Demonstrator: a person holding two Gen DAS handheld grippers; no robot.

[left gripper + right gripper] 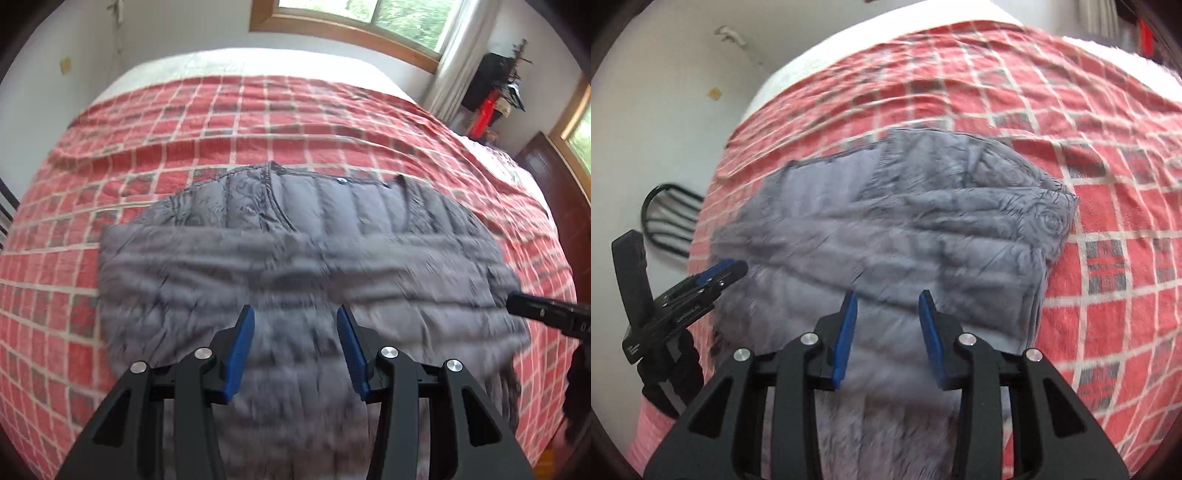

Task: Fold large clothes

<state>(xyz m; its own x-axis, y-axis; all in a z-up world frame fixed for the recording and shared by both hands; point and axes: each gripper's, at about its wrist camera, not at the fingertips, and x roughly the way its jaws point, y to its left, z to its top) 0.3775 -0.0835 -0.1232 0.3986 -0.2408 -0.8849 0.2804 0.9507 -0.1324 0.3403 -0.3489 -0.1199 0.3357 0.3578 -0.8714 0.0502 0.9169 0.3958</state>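
Note:
A grey quilted jacket (295, 258) lies folded on a bed covered by a red checked bedspread (258, 110), its collar and a snap toward the far side. My left gripper (295, 317) hovers over the jacket's near part, its blue pads apart with nothing between them. In the right wrist view the jacket (905, 221) shows its folded edge on the right. My right gripper (888, 301) hangs above it, open and holding nothing. The left gripper (733, 267) also shows there, over the jacket's left edge.
A window (369, 14) with a wooden frame is behind the bed. A dark stand with red and black items (491, 96) stands in the right corner by a dark wooden door (554, 184). A black metal rack (668, 218) stands by the white wall left of the bed.

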